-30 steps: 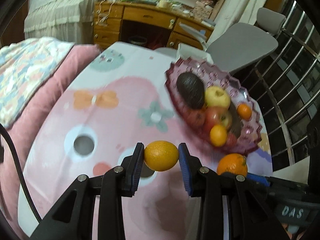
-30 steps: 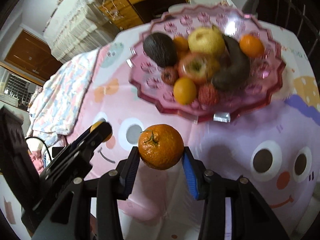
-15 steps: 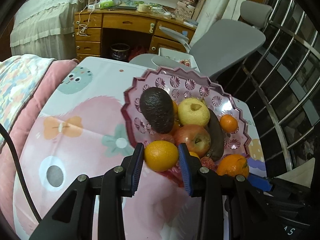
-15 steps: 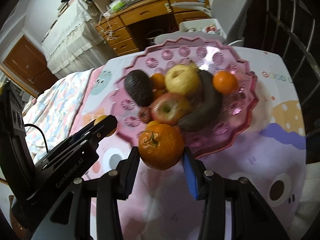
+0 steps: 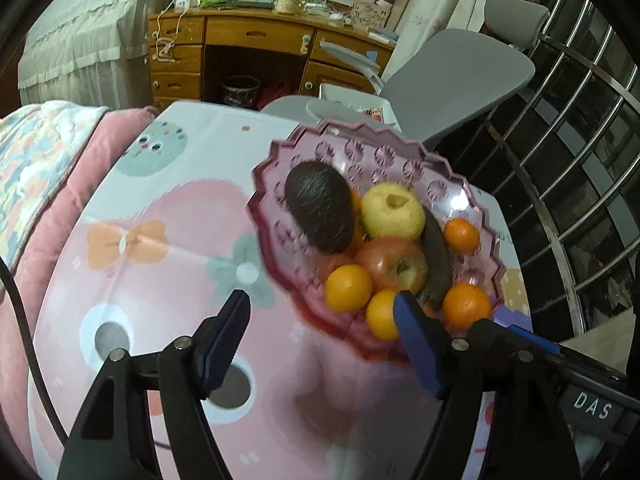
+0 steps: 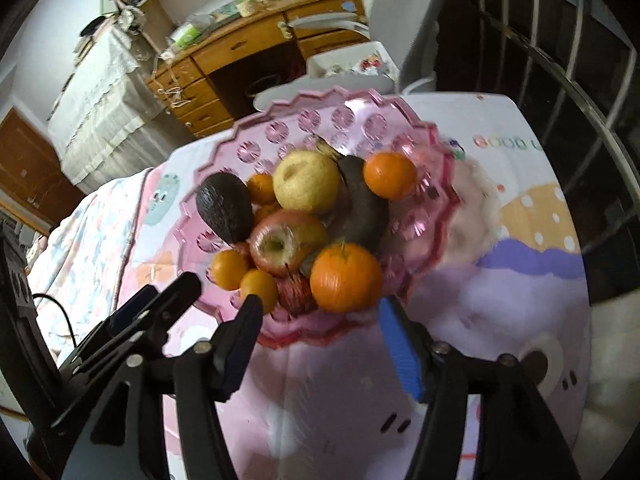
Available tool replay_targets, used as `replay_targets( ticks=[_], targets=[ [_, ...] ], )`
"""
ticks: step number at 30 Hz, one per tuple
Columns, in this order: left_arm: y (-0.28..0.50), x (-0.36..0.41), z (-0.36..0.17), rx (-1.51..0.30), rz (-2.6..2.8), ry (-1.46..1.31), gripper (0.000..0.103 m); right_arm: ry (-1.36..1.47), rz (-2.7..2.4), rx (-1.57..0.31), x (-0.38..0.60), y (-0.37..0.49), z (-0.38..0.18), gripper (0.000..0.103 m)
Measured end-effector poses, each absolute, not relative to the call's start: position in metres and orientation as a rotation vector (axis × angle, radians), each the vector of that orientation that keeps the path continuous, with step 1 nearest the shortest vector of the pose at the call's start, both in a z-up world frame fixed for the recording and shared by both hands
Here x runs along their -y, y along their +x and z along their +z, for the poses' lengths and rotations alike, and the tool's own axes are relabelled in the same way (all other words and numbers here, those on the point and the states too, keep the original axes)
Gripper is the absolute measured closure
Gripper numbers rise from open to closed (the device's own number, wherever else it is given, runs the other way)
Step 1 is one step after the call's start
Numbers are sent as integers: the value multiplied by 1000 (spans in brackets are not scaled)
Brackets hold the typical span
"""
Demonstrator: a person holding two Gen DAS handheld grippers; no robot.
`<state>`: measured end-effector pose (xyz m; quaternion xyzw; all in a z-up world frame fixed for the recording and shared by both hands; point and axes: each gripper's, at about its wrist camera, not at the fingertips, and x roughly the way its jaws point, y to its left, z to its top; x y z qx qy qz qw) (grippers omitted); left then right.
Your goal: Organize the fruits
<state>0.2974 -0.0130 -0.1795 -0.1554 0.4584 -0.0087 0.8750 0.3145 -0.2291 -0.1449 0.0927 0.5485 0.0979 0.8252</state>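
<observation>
**Both oranges released into bowl; jaws now wide**

Since half a second ago each hand-held gripper has let go of its fruit. The left hand-held gripper point(image 5: 322, 312), then clamped on a small orange, now stands spread and empty; that orange point(image 5: 348, 288) rests at the near-left edge of the pile in the pink bowl point(image 5: 360, 148). The right hand-held gripper point(image 6: 318, 320) is likewise spread and empty, its big orange point(image 6: 346, 278) sitting at the near rim.

Key relation: the big orange lies straight ahead of the right gripper, just beyond its fingertips, centred between them. The left's orange sits ahead and to the right of its centreline (close to the right finger). No fruit is visible on the counter point(image 5: 160, 264) outside the bowl.

Judgement: placing looks done; next move is probably a straight pull-back. Risk: clipping the bowl's near rim or nudging the loosely stacked near fruit.
</observation>
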Motion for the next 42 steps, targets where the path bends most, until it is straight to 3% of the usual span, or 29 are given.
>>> replay_targets(
  ticks=[11,18,23,33,42],
  targets=[
    [201,-34,-201,-1188,-108,-335,25,151,-34,-1249,222,218,-165,38],
    [131,-50,-158,-1295,-183,-251,23,27,-54,-1346,202,118,-146,32],
    [97,-55,-96,-1243,-196,-175,18,84,-6,-1360,192,76,-100,23],
    [53,-37,5,-1049,-117,-83,5,75,128,-1077,184,32,26,7],
    [17,-10,19,-966,-7,-14,1,44,132,-962,190,-4,36,4]
  ],
)
